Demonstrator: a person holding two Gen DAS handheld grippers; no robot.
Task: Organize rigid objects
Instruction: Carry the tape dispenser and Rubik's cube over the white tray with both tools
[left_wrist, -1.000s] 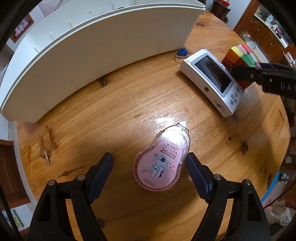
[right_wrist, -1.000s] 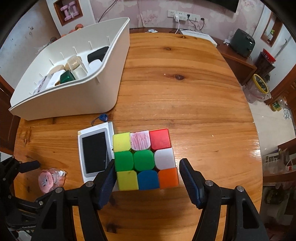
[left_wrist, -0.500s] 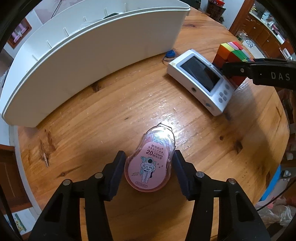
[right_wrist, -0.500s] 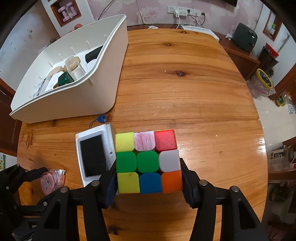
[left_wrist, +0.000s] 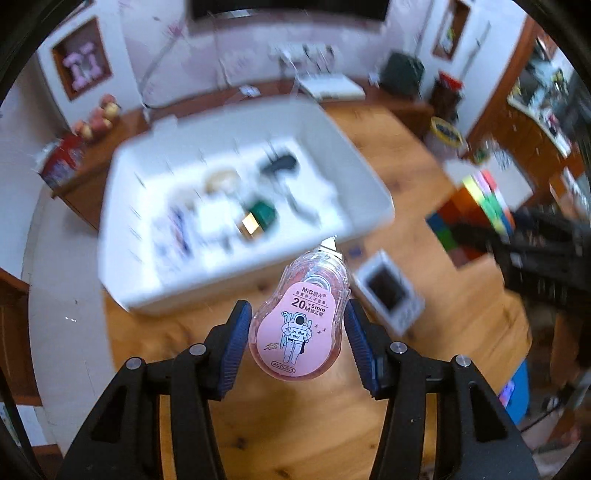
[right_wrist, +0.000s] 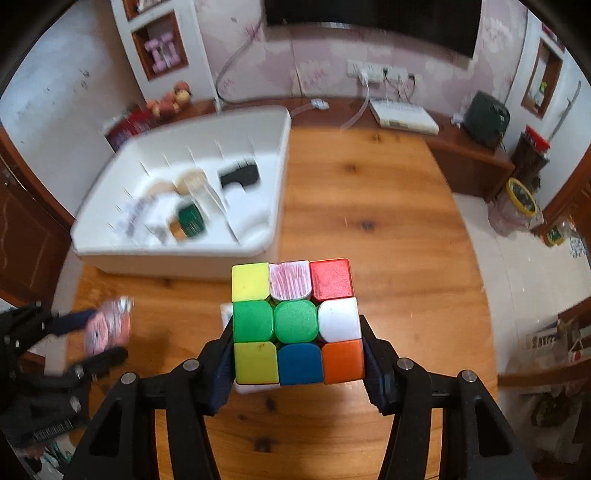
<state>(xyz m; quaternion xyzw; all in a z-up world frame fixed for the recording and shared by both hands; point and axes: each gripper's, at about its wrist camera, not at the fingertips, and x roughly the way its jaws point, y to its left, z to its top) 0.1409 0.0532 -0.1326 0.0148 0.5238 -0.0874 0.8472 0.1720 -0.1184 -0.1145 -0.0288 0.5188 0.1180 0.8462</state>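
Observation:
My left gripper (left_wrist: 297, 332) is shut on a pink correction tape dispenser (left_wrist: 299, 325) with an astronaut label and holds it high above the wooden table (left_wrist: 406, 206). My right gripper (right_wrist: 295, 350) is shut on a multicoloured puzzle cube (right_wrist: 295, 321), also lifted off the table. The cube shows blurred at the right of the left wrist view (left_wrist: 476, 218). The tape and left gripper show at the left of the right wrist view (right_wrist: 107, 325). A white divided organizer bin (right_wrist: 273, 206) with several items in its slots stands ahead of both grippers.
A white device with a dark screen (left_wrist: 388, 291) lies on the table under the grippers. A low wooden cabinet (right_wrist: 472, 158) with a white box and a dark appliance runs behind the table. Floor lies to the right.
Both grippers rose off the table with their objects, the tape and the cube. The views now look down into the open bin, and the white device stays on the table.

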